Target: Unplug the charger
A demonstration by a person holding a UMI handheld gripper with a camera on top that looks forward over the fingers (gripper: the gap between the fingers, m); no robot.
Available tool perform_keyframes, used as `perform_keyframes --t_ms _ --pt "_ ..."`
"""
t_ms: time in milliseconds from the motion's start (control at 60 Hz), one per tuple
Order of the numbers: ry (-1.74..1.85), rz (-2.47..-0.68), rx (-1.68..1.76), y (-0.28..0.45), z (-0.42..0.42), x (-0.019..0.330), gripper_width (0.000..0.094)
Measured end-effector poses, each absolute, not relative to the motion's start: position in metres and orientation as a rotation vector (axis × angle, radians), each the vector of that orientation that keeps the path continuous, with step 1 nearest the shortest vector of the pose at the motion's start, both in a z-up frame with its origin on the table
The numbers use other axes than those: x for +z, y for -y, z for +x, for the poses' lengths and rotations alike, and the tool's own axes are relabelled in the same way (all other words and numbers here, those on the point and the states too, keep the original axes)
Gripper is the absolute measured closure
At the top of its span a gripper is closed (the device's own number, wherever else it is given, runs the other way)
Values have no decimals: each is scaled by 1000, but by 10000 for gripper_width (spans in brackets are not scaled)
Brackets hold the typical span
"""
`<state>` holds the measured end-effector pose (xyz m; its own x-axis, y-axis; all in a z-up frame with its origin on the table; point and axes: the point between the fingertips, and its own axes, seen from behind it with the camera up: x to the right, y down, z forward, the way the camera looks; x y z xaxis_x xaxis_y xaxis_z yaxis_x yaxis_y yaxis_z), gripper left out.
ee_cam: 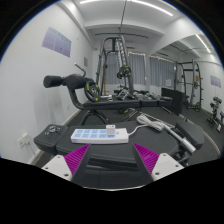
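Note:
A white power strip (100, 136) lies on a dark bench surface (60, 135) just ahead of my fingers. A white plug with a white cable (150, 125) sits at its right end; the cable runs off to the right. My gripper (112, 158) is open and empty. Its purple pads (76, 158) stand wide apart just short of the strip, one at each side. Nothing is between the fingers.
This is a gym room. A black weight machine with a padded arm (70, 82) stands to the left beyond the strip. A cable rack (120, 60) and more equipment stand farther back. Windows with blinds (160, 70) line the right wall.

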<state>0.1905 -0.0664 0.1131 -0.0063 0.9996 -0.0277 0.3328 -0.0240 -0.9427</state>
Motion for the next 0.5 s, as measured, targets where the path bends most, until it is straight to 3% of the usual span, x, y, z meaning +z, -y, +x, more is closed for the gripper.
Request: perform_keyframes --t_ms 300,500 --pt "1463 -1384 1036 76 31 62 84" --pt "1465 -1447 1010 78 -33 37 83"
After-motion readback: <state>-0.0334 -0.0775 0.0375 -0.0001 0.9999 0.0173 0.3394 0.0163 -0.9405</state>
